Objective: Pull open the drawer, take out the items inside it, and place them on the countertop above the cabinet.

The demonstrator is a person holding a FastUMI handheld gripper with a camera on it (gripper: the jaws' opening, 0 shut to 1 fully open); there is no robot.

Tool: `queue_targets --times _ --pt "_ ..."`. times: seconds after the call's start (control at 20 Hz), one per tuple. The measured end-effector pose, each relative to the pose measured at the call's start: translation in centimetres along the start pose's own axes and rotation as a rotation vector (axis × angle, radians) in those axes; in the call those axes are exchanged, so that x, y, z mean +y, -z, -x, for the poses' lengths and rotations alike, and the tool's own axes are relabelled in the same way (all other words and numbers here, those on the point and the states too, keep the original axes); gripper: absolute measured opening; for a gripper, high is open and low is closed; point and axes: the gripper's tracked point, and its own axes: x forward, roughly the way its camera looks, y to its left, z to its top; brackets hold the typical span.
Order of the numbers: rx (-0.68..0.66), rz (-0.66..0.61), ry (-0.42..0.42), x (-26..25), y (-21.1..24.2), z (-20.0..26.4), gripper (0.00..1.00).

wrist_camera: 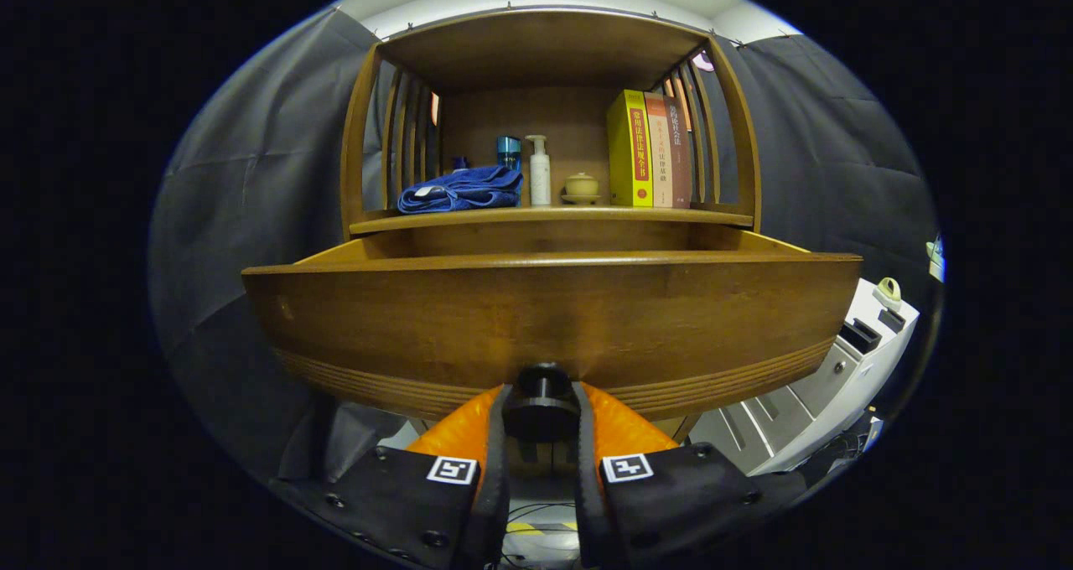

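Drawer (549, 318) stands pulled out just ahead of our gripper (541, 415), whose two fingers clamp its dark round knob (541, 398), while on the countertop (549, 215) beyond we see a blue towel (461, 190), bottles (540, 171) and upright books (650, 151).

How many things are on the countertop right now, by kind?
Gripper shut on the drawer knob.
Books: 3
Bottles: 2
Blue towel: 1
Lidded cup: 1
Total: 7
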Motion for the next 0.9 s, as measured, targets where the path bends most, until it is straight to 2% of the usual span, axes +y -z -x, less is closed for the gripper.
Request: queue_targets --times 0.15,0.4,0.6,0.8,0.9 --pt "-0.01 0.003 -0.001 0.0 -0.1 0.0 0.5" --pt "-0.012 0.017 -0.004 0.8 -0.2 0.0 0.56" --pt "-0.005 0.038 -0.002 1.1 0.3 0.0 0.96" --pt "-0.03 0.022 -0.015 0.8 -1.3 2.1 0.99" --pt "-0.105 -0.007 -0.03 0.2 -4.8 4.2 0.99"
